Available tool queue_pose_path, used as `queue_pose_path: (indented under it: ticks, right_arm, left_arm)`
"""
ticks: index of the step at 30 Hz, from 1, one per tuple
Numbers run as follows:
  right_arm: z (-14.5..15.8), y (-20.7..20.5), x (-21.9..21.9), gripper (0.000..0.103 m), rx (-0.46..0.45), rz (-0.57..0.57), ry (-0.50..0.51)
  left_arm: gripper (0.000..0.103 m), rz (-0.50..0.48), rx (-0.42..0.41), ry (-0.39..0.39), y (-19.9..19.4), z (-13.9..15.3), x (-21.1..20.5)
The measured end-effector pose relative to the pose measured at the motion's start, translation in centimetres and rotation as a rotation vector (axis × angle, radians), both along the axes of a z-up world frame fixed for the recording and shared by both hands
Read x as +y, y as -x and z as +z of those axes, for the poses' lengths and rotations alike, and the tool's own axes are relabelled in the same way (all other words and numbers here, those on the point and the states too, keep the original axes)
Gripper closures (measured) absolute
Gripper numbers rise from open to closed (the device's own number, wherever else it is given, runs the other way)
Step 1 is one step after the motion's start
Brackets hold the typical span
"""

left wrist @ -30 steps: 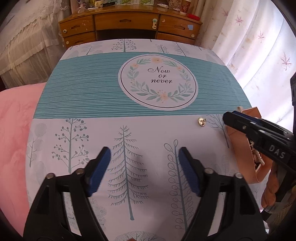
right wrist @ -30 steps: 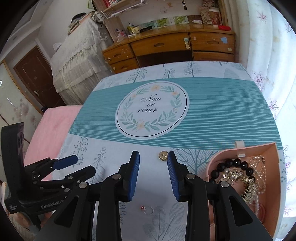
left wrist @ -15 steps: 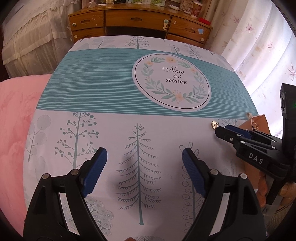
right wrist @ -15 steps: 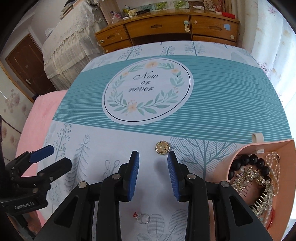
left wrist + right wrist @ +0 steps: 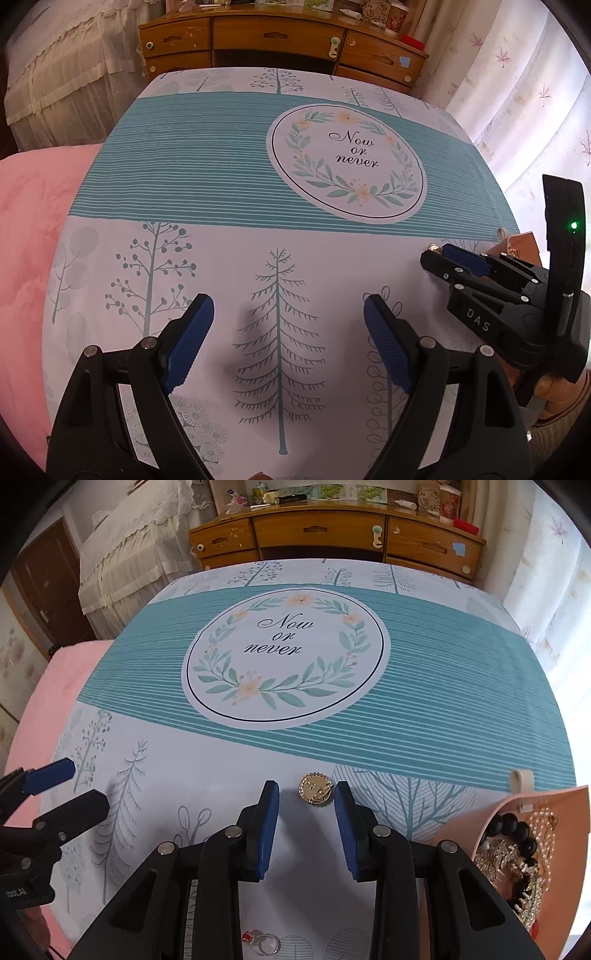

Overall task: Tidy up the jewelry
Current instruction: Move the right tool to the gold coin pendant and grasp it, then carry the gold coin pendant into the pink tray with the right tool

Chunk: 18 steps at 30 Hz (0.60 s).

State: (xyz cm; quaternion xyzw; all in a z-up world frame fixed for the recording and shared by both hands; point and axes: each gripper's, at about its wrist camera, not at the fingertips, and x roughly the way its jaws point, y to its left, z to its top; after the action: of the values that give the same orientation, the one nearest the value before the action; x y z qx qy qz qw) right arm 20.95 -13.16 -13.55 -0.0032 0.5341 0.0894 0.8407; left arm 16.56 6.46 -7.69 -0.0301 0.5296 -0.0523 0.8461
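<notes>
Nearest to me, under my right gripper (image 5: 306,794), a ring (image 5: 266,943) with a red stone lies loose on the tablecloth (image 5: 221,775), so that one is still to be put away. Just past it, my right jaws are closing, and the gold round brooch (image 5: 316,789) sits on the cloth right at the fingertips, not yet pinched by the pads as far as I can see. To the right, the pink tray (image 5: 554,801) already holds a black bead bracelet (image 5: 511,827), a pearl strand and a sparkly comb, so I judge we're well along, with the brooch and ring remaining. The tray's near rim is close beside my right finger, so there's little slack on that side for swinging over. On the left, my left gripper (image 5: 288,321) hangs wide open over the printed tree, nothing between its pads, with plenty of bare cloth around it. Farther out, the striped band and the "Now or never" wreath are free of clutter, good open room. The pink bedding borders the left edge, the curtain the right, and the wooden dresser (image 5: 332,531) stands beyond the far edge.
</notes>
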Motion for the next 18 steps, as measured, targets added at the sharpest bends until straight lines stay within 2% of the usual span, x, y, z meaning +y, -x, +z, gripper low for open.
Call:
queue_pose_path:
  ticks: [2, 3, 10, 16, 18]
  right_arm:
    - [0.0, 0.1, 0.2, 0.084, -0.011, 0.008, 0.038]
    - [0.0, 0.2, 0.2, 0.084, -0.013, 0.008, 0.043]
    - [0.7, 0.7, -1.5, 0.084, -0.008, -0.039, -0.047]
    - [4.5, 3.9, -4.1, 0.084, -0.075, -0.082, -0.14]
    - [5.7, 5.5, -5.3, 0.084, -0.091, -0.099, -0.166]
  left_arm:
    - [0.021, -0.005, -0.003, -0.004, 0.1, 0.1, -0.2]
    - [0.021, -0.007, -0.003, -0.006, 0.1, 0.1, -0.3]
    - [0.021, -0.041, 0.0, -0.01, 1.0, 0.7, -1.4]
    - [0.021, -0.15, 0.002, -0.028, 2.6, 1.2, -4.2]
    - [0.021, -0.234, -0.012, -0.018, 3.4, 1.4, -5.8]
